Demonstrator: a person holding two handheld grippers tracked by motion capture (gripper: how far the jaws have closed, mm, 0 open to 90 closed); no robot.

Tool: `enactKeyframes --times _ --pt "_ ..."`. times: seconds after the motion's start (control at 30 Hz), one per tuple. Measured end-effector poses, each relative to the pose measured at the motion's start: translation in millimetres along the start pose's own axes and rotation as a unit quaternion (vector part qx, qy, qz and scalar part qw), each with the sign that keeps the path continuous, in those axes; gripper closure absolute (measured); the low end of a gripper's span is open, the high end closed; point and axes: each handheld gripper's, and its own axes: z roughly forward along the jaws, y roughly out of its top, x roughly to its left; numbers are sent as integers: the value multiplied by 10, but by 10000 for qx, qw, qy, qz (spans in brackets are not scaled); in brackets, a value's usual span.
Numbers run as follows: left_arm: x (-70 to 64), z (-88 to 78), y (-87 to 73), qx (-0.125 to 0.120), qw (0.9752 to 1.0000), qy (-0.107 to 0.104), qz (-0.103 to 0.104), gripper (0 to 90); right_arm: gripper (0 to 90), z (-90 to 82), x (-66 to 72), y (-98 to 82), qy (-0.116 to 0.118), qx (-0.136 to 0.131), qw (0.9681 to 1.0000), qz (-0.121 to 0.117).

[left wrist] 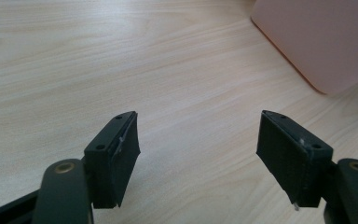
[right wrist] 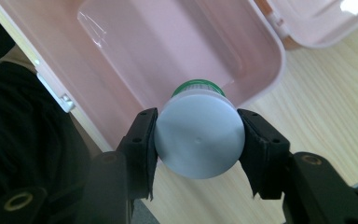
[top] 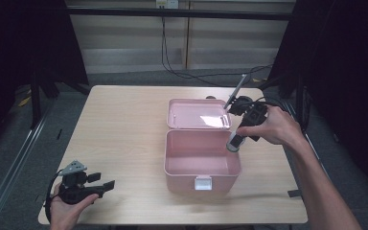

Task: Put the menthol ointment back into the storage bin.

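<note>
Above the open pink box [top: 202, 165], the right gripper [top: 237, 139] holds a white-capped bottle [top: 233, 143] over the right rim. Seen from the right gripper view, both pads clamp the cap [right wrist: 199, 136], and a green band appears below it. At the table's [top: 124, 129] near-left corner, the left gripper [left wrist: 198, 156] rests with jaws wide apart, empty.

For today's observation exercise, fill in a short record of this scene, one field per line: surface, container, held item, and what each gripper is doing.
surface: light wooden table
container: pink box, lid swung open and lying back, inside bare
held item: small bottle with a grey cap and a green band
right gripper: shut on the bottle, above the box's right rim
left gripper: jaws open, nothing between them, low over the table's near left corner
</note>
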Motion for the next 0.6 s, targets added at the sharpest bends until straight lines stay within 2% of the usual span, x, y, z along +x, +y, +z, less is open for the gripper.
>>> enactKeyframes --times 0.1,0.3,0.37,0.53,0.6 --pt "-2 2 -1 -27 10000 -15 -27 296 512 56 59 68 -19 65 9998 -184" --pt "1 0 0 -2 10000 6 6 296 511 148 129 139 -22 139 9991 -403" --pt "0 -1 0 -3 10000 3 7 296 511 216 160 179 -101 272 9983 -502" --pt "1 -1 0 -4 10000 5 7 296 511 296 201 228 -129 358 9973 -626" --pt "1 0 -1 -7 10000 1 13 296 512 350 243 263 -118 391 9960 -789"
